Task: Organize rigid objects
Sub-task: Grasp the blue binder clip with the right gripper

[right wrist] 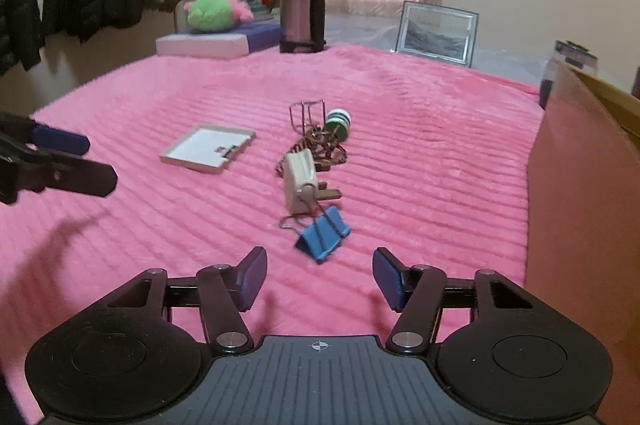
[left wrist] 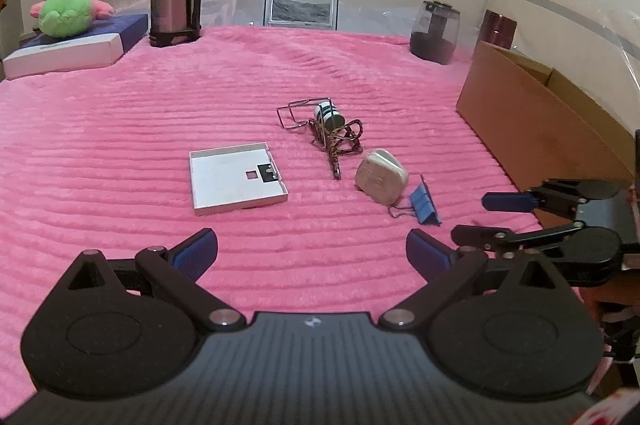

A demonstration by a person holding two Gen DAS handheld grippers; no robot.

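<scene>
While both grippers hover over the pink ribbed blanket (left wrist: 120,129), neither holds anything: the left gripper (left wrist: 312,257) stands spread wide, and the right gripper (right wrist: 320,279) has its jaws apart with only blanket between them. Seen from the right wrist, the blue binder clip (right wrist: 322,235) lies at twelve o'clock just ahead of the fingertips, touching the white plug (right wrist: 298,181) beyond it. Further on sit the patterned cord (right wrist: 320,145), the green-striped roll (right wrist: 339,121) and a wire frame (right wrist: 306,113). The flat white tray (right wrist: 208,147) lies at ten o'clock, the cardboard box (right wrist: 580,185) at three
</scene>
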